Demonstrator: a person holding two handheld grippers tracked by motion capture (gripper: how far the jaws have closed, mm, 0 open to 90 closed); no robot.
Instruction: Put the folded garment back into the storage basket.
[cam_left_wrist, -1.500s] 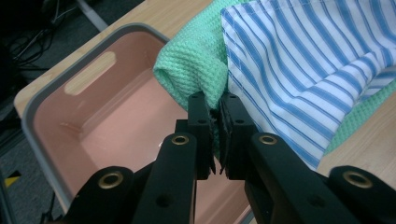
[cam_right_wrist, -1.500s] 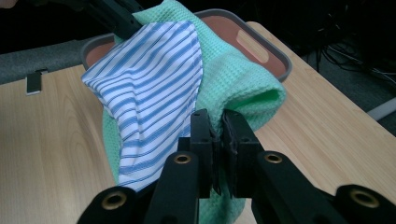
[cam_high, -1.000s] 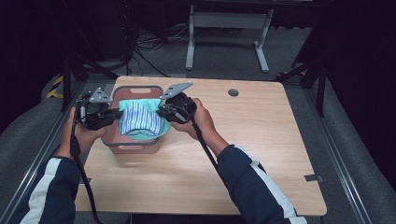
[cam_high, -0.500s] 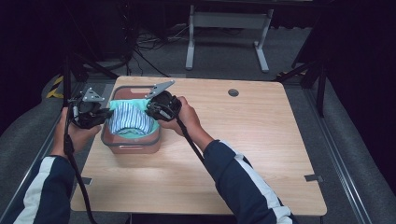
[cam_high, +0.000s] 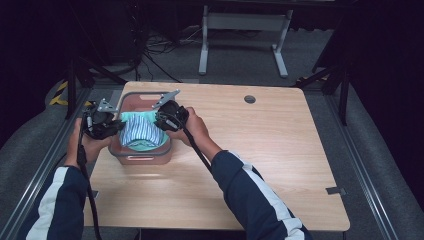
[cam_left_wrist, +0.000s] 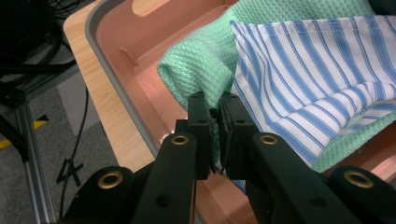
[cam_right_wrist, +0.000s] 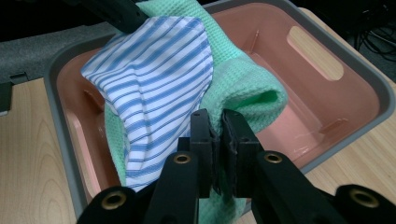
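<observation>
Each gripper, left gripper (cam_left_wrist: 215, 133) and right gripper (cam_right_wrist: 216, 140), pinches one side of the green cloth (cam_high: 134, 119). That keeps the cloth and the striped cloth (cam_high: 141, 131) on it slung over the pink tub (cam_high: 142, 156) near the counter's (cam_high: 280, 145) far-left corner.

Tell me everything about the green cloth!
The green cloth looks like soft mint waffle-weave fabric, maybe a towel. It is folded and bunched, held up over the pink tub with its lower part hanging inside. A blue-and-white striped cloth lies against it. The left gripper pinches one folded edge and the right gripper pinches another, both with jaws shut on the fabric.
</observation>
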